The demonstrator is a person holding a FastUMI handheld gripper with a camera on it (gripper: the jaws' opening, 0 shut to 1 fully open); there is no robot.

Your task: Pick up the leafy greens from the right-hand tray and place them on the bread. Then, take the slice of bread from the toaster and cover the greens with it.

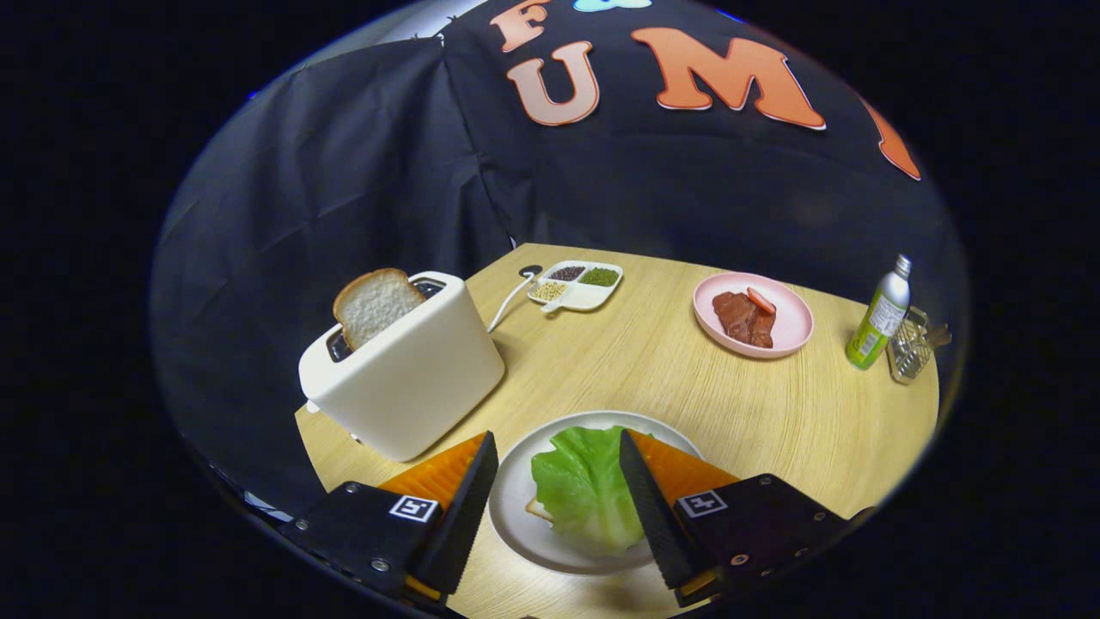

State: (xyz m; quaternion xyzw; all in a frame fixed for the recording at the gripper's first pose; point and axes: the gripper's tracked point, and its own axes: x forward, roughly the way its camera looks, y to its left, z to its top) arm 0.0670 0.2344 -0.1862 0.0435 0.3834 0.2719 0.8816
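A green leafy piece [584, 486] lies on a slice of bread whose corner [539, 510] peeks out beneath it, both on a white plate [516, 499]. My gripper [559, 499] hovers above that plate, open, with the leaf showing between the two fingers and nothing held. Beyond the left finger stands a white toaster [404, 374] with a slice of bread [375, 305] sticking up out of its slot.
A pink plate [795, 322] with pieces of meat sits far right. A white divided dish [577, 285] of grains lies at the back, beside the toaster's cord [509, 301]. A green bottle [878, 316] and a small wire basket [911, 346] stand at the table's right edge.
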